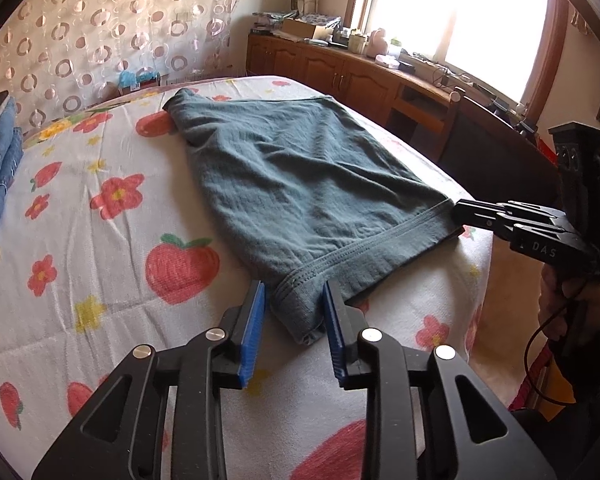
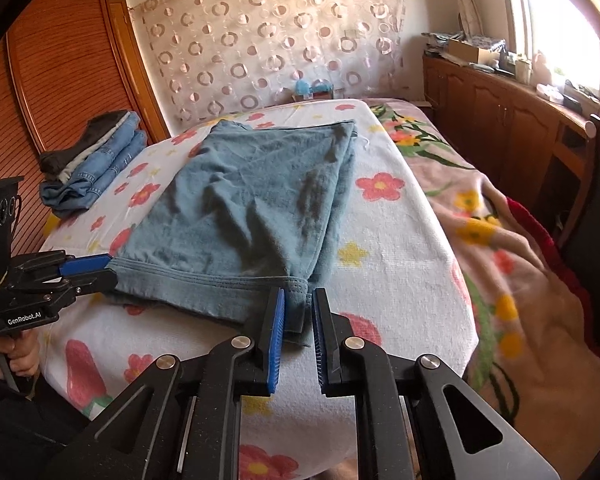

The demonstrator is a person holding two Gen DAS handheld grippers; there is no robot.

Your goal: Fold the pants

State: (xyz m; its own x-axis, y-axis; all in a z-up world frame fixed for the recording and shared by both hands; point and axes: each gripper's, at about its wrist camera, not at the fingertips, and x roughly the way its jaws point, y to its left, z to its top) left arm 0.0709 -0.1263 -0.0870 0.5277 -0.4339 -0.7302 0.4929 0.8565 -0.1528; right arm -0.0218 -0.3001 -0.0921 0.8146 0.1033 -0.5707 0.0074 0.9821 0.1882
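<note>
1. The grey-green pants [image 1: 300, 184] lie folded flat on the bed [image 1: 100, 240], over a white sheet with red flowers and strawberries, with the waistband along the near edge.
2. The left tongs [image 1: 294, 308] sit around the near left corner of the waistband; the blue pads [image 1: 256, 320] stand apart with the bunched fabric between them, not pressed tight.
3. The right tongs [image 2: 298, 320] straddle the right corner of the waistband, pads close on either side of the cloth; I cannot tell whether they actually pinch it.
4. A stack of folded jeans [image 2: 96, 168] rests at the far left of the bed, well apart from the pants.
5. A wooden cabinet [image 1: 340, 68] runs under the bright window
</note>
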